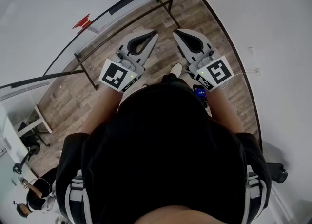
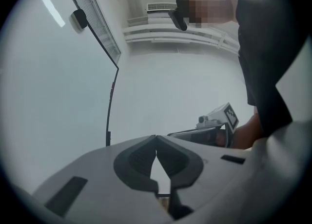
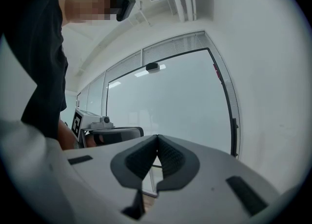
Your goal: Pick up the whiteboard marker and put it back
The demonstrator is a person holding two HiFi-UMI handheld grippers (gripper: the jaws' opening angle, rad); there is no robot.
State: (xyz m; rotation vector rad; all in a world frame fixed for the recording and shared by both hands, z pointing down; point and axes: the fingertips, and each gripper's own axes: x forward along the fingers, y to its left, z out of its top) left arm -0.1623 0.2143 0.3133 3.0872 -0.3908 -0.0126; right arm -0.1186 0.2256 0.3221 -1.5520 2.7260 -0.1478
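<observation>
No whiteboard marker is clearly in view. A small red thing (image 1: 82, 23) sits by the black lower edge of the whiteboard (image 1: 39, 18); what it is cannot be told. My left gripper (image 1: 155, 33) and right gripper (image 1: 175, 31) are held side by side in front of the person's chest, above the wooden floor (image 1: 195, 13). In the left gripper view the left gripper (image 2: 156, 136) has its jaws touching, with nothing between them. The right gripper (image 3: 157, 136) is likewise shut and empty in its own view. Each gripper view shows the other gripper beside it.
The whiteboard stands on black legs (image 1: 87, 69) on the floor at the left. A white wall (image 1: 273, 23) runs along the right. At the lower left are a white desk (image 1: 29, 120), a chair and another person (image 1: 36, 191).
</observation>
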